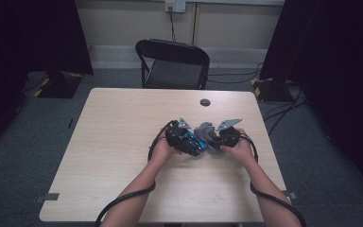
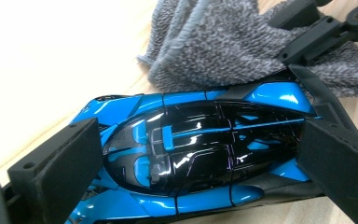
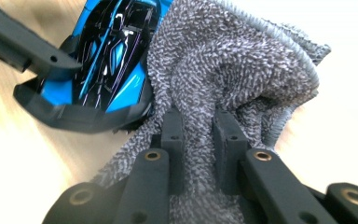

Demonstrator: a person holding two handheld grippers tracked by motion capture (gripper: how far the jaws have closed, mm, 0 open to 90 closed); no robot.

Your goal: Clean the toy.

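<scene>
Squarely between left claw [image 2: 196, 158] jaws: car [image 2: 200, 154]

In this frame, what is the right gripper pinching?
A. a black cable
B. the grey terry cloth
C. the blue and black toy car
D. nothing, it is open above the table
B: in the right gripper view the right gripper has its jaws closed on a fold of the grey terry cloth, beside the blue and black toy car.
</scene>
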